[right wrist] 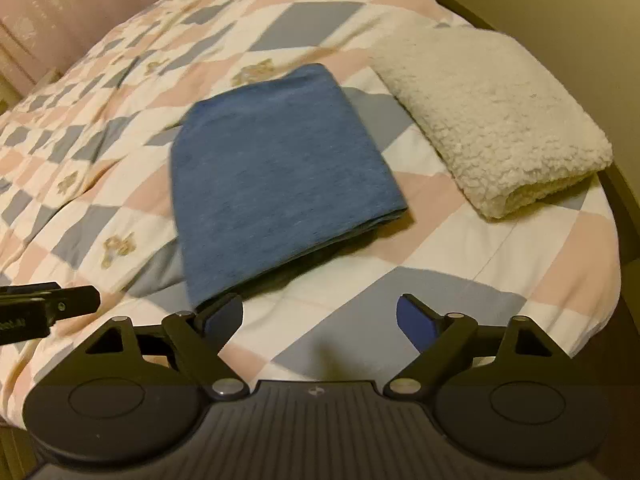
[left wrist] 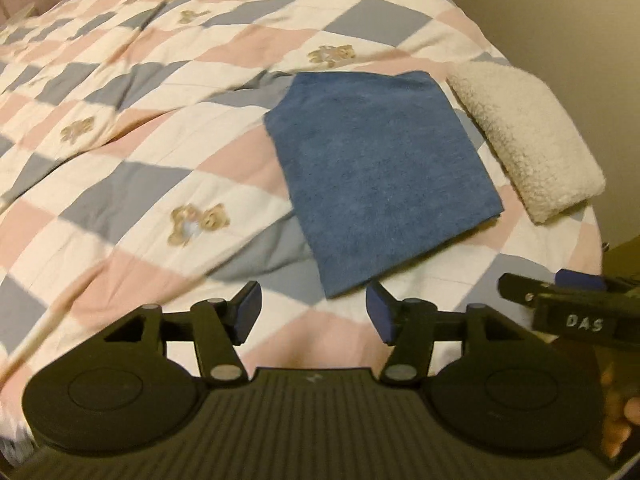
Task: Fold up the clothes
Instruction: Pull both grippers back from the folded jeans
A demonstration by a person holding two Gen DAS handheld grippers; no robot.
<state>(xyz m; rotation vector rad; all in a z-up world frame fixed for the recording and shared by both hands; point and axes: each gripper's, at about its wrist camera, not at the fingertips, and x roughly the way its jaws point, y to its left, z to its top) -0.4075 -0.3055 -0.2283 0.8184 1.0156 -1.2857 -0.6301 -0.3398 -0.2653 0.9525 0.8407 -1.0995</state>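
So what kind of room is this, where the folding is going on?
Most likely a bedroom: a bed covered with a pink, white and grey-blue checked quilt with teddy bear motifs, a folded blue cloth and a folded cream fleece lying on it, plain walls close by.

The left hand-held gripper (left wrist: pixel 314 312) has its two blue-padded fingers (left wrist: pixel 249 311) spread wide apart, with nothing between them. The right hand-held gripper (right wrist: pixel 320 322) is likewise parted, its fingers (right wrist: pixel 416 322) gripping nothing. The two sit side by side at about the same height: each one's tip shows at the edge of the other's view. Fingertips of the person's hand (left wrist: pixel 622 412) wrap the right one's body at the left view's lower right edge.
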